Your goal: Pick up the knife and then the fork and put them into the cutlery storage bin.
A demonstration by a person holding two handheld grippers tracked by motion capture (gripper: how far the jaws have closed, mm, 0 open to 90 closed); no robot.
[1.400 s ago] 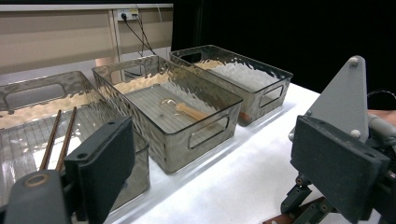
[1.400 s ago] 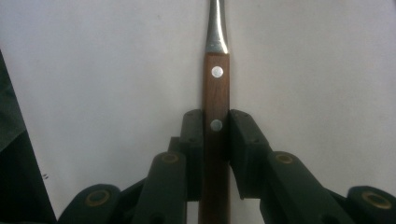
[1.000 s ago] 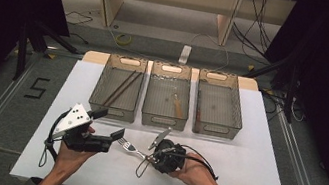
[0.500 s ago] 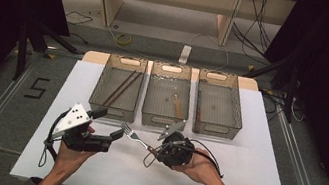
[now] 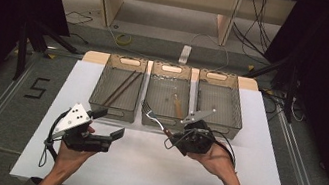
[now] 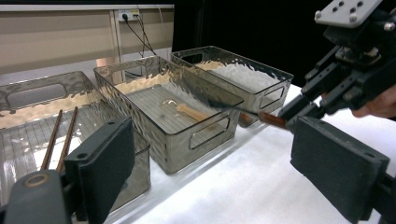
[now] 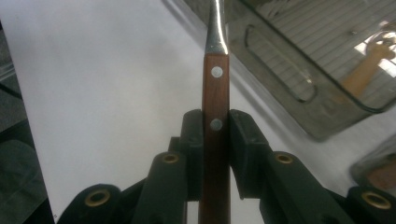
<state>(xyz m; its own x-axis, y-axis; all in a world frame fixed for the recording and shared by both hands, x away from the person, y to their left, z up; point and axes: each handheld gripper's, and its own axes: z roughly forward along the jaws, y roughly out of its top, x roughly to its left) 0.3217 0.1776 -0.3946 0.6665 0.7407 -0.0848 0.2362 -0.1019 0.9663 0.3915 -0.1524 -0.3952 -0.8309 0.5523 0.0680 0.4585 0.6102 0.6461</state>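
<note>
Clenched on the wooden, riveted handle of a steel fork (image 7: 215,107), the jaws of the right gripper (image 5: 180,138) hold it just in front of centre frame in the high view. Its long axis runs up and left from the jaws, tines (image 5: 147,106) raised over the near rim of the middle clear plastic bin (image 5: 163,121), which already holds a wooden-handled utensil (image 5: 176,105). Left bin: two brown chopsticks (image 5: 121,87). Lower left, the left gripper (image 5: 107,124) hangs released, jaws apart and empty over the white bench (image 5: 149,171), farther from the fork.
</note>
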